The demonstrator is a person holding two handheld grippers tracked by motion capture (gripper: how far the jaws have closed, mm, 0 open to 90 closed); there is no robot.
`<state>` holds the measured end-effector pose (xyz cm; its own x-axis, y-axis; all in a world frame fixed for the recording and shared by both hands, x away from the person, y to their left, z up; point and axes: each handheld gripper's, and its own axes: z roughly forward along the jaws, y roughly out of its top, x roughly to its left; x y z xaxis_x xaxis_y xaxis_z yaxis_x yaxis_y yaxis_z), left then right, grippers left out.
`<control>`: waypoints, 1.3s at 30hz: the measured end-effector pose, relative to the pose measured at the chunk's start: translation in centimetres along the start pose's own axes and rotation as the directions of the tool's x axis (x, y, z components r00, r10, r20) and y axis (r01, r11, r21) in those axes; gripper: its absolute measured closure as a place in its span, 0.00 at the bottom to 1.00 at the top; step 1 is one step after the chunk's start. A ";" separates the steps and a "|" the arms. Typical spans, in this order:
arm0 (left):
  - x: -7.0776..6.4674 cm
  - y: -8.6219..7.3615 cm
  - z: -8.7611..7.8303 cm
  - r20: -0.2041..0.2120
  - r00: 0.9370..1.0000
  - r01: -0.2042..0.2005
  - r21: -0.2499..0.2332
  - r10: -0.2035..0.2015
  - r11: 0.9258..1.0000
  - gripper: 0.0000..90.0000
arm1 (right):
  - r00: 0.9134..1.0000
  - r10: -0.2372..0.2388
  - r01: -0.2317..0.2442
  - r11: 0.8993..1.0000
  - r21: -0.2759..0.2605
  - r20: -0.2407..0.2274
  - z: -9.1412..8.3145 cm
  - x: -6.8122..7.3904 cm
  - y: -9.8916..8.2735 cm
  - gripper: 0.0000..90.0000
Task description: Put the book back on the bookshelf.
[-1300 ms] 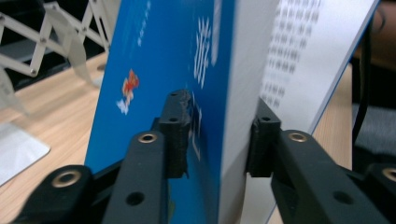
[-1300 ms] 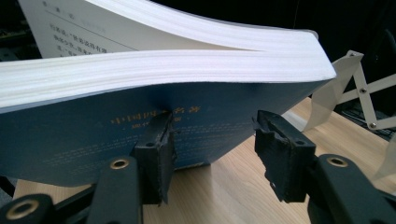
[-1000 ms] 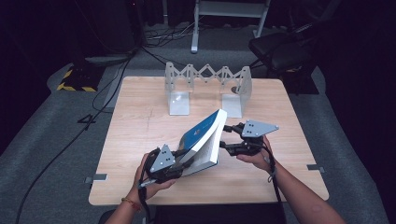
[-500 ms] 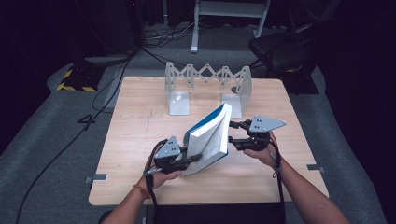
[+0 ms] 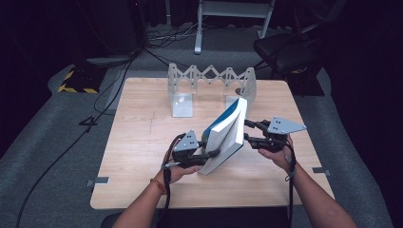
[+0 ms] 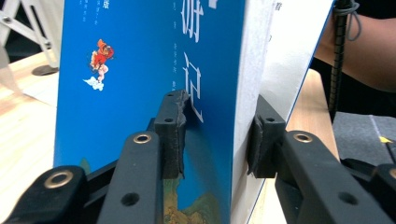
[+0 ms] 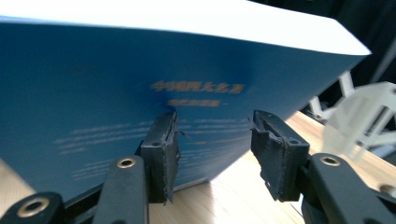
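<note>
A thick blue book (image 5: 223, 137) stands tilted on its lower edge on the wooden table (image 5: 138, 142), leaning up and to the right. My left gripper (image 5: 213, 155) is shut on its lower left part. In the left gripper view the pads (image 6: 172, 135) press on the blue front cover (image 6: 140, 70) and the far side; the jaws have just eased a little and still clamp. My right gripper (image 5: 247, 131) is open at the book's right side. Its jaws (image 7: 212, 130) have just been closing, the blue back cover (image 7: 93, 84) lies just beyond them, and nothing is pinched.
A white accordion-style rack (image 5: 209, 78) with two upright end plates stands at the table's far edge, just behind the book, and appears in the right gripper view as the white rack (image 7: 369, 112). Bare tabletop lies to the left. A dark chair (image 5: 290, 47) stands beyond the table.
Both hands have carried the book to the right and slightly farther from the person. The book now stands steeper. The right gripper's jaws have narrowed.
</note>
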<state>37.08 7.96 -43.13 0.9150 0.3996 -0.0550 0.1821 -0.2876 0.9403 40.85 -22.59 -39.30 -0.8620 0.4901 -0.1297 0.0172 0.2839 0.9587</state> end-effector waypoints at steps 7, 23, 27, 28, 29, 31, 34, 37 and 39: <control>-0.6 0.0 -1.5 -0.036 0.999 -0.032 0.054 0.034 0.998 0.62 | 0.998 -0.062 0.063 0.998 0.018 -0.019 1.1 2.2 0.7 0.51; -4.4 -0.5 -0.1 -0.225 0.972 -0.041 0.138 0.072 0.990 0.18 | 0.996 -0.064 0.066 0.997 0.036 -0.065 2.9 4.2 1.0 0.50; -4.6 -0.7 0.2 -0.286 0.956 -0.027 0.123 0.061 0.992 0.17 | 0.995 -0.054 0.057 0.998 0.035 -0.078 3.5 4.5 1.2 0.50; -4.7 -0.7 0.4 -0.312 0.948 -0.020 0.116 0.056 0.993 0.17 | 0.996 -0.055 0.057 0.998 0.035 -0.075 3.6 4.6 1.2 0.50; -4.7 -0.7 0.5 -0.329 0.943 -0.016 0.112 0.052 0.994 0.19 | 0.996 -0.053 0.056 0.998 0.035 -0.074 3.7 4.7 1.2 0.50; -4.7 -0.7 0.7 -0.356 0.934 -0.002 0.102 0.038 0.995 0.19 | 0.996 -0.054 0.056 0.998 0.034 -0.069 3.9 4.8 1.3 0.49; -4.8 -0.8 1.1 -0.409 0.912 0.017 0.088 0.021 0.996 0.20 | 0.996 -0.056 0.059 0.998 0.038 -0.073 4.3 5.1 1.2 0.46; -4.7 -1.2 1.1 -0.465 0.885 0.029 0.077 0.010 0.997 0.31 | 0.996 -0.064 0.066 0.997 0.037 -0.063 4.6 5.4 1.2 0.44; -4.3 -1.4 0.8 -0.442 0.897 0.051 0.060 -0.019 0.997 0.41 | 0.996 -0.063 0.065 0.997 0.037 -0.058 4.7 5.3 1.2 0.43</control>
<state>33.19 6.01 -44.47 0.6577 0.7489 0.0811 0.2502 -0.3187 0.9142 38.64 -15.77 -40.05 -0.8892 0.4226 -0.1750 -0.0202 0.3460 0.9380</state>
